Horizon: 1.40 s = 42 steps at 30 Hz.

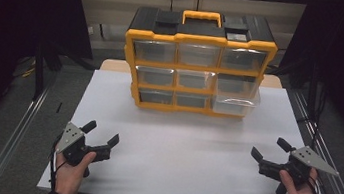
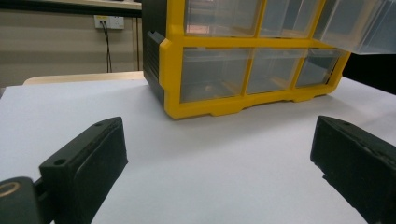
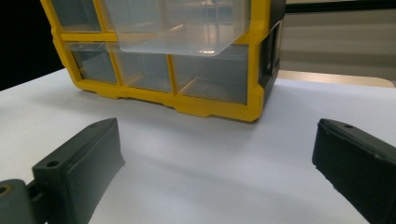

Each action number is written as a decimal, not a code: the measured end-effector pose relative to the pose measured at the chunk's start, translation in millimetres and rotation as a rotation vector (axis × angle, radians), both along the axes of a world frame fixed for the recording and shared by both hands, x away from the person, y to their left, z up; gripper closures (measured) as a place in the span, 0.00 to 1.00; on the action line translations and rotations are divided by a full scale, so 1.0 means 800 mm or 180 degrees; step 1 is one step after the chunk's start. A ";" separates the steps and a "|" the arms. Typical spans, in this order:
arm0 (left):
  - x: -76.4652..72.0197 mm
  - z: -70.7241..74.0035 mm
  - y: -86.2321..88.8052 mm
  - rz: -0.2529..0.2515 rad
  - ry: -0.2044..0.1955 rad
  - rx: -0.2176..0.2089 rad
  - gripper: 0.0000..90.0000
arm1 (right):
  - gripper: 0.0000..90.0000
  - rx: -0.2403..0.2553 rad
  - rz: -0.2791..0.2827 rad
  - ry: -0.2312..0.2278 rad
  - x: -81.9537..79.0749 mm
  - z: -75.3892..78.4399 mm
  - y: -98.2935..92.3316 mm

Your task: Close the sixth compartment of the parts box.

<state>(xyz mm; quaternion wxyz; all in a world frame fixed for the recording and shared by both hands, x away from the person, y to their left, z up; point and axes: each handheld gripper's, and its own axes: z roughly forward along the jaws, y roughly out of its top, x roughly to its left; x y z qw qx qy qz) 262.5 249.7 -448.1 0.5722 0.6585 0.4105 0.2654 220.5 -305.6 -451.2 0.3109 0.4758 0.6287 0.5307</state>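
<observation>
Yellow drawer box [image 1: 197, 62] sits far ahead; its clear drawer [image 1: 236, 96] sticks out, ready to grab. Your left tool [image 1: 102, 136] and right tool [image 1: 269, 149] wait near you, spread wide, holding nothing.

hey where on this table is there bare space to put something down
The white table top is bare between the left gripper and right gripper, and from them forward to the yellow drawer cabinet. Narrow bare strips flank the cabinet. Tightest spot: under the pulled-out clear drawer at the cabinet's right.
</observation>
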 end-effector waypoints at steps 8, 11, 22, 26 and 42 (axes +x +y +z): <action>-0.004 0.001 0.002 0.0038 -0.0010 0.0008 0.04 | 0.01 -0.0027 0.0075 0.0036 0.004 0.000 0.005; -0.004 0.001 0.003 0.0044 -0.0012 -0.0039 0.04 | 0.01 -0.0035 0.0121 0.0031 0.005 0.001 0.006; -0.006 0.003 0.003 0.0045 -0.0061 0.0018 0.04 | 0.01 -0.0022 0.0463 -0.0075 0.002 0.009 0.020; -0.006 0.002 0.001 0.0081 -0.0049 0.0007 0.04 | 0.01 0.0001 0.0528 -0.0099 0.004 0.014 0.025; -0.009 0.003 -0.001 0.0021 -0.0060 0.0039 0.04 | 0.20 -0.0057 0.0983 -0.0192 0.014 0.030 0.061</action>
